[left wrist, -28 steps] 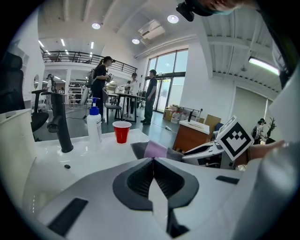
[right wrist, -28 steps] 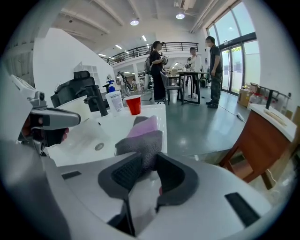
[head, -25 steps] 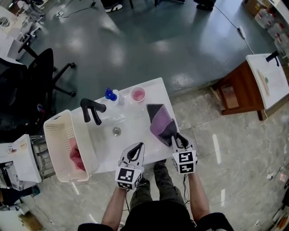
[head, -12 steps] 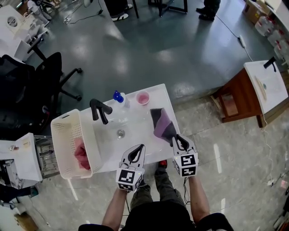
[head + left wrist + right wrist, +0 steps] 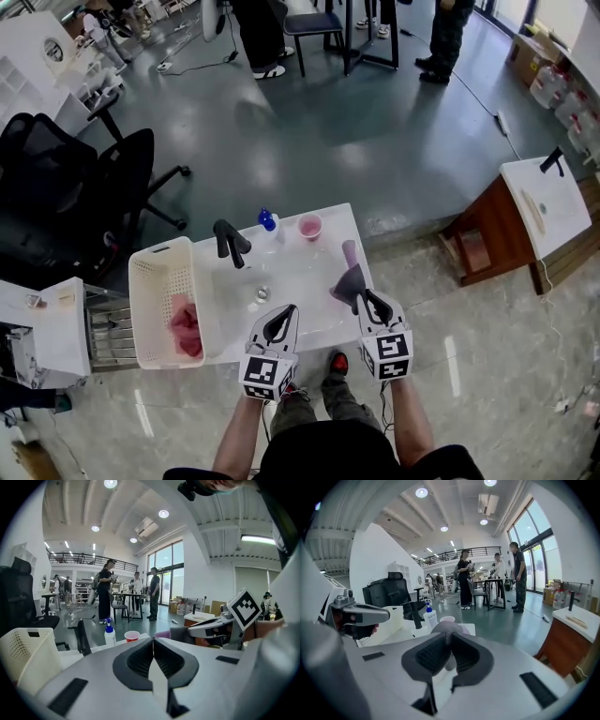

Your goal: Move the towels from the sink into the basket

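We can only partly make out the bunched grey-purple towel (image 5: pixel 349 274): its near end is hidden behind the right gripper (image 5: pixel 364 298), whose jaws have just been closing and pinch it over the right end of the bench (image 5: pixel 333 242), beside the sink (image 5: pixel 274 277). The left gripper (image 5: pixel 287 312) carries nothing, its jaws pressed together. The white basket (image 5: pixel 141 309) at the bench's left end holds a pink towel (image 5: pixel 185 326), partly screened by its wall. A black faucet (image 5: pixel 230 244), spray bottle (image 5: pixel 267 222) and pink cup (image 5: pixel 309 227) line the far edge.

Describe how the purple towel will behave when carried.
Probably floppy: the purple towel sags in crumpled folds rather than holding a shape. Likely light, being thin cloth. Its loose end may swing or snag the basket rim.
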Demonstrator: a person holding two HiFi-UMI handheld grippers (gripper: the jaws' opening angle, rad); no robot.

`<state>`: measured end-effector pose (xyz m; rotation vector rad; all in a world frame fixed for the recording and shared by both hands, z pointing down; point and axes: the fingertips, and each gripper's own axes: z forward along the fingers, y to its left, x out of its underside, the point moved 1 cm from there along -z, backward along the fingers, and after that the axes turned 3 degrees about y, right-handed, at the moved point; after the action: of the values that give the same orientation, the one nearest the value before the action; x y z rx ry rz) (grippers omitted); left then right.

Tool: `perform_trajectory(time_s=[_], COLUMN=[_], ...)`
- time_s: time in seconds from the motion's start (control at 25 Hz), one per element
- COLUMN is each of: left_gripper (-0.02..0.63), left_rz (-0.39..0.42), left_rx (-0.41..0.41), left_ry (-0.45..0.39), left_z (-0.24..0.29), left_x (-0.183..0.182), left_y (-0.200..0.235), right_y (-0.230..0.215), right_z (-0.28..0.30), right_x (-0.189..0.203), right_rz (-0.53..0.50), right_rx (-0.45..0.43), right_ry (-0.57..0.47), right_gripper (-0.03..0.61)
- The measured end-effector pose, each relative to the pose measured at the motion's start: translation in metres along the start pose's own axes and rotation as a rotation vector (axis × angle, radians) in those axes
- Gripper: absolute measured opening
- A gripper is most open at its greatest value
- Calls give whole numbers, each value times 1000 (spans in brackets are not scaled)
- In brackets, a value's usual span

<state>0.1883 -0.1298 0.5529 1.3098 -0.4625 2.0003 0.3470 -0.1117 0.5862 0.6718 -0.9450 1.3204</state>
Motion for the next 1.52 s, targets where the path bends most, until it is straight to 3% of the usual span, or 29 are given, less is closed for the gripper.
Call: perform_trajectory(time_s=[0.52,1.52], left_gripper=[8,8], left_rz=[37,-9], left_rx=[-127,-361], left_ry=[-113,-175], left_z=[-62,-181], left_x=[-46,-43], left_y=[31,155], right_y=[45,221], right_z=[-28,14], right_x=[-76,-146], right_rz=[-74,-212], right_rx=[-78,-332], right_ry=[-159,-272], right_gripper=[66,65])
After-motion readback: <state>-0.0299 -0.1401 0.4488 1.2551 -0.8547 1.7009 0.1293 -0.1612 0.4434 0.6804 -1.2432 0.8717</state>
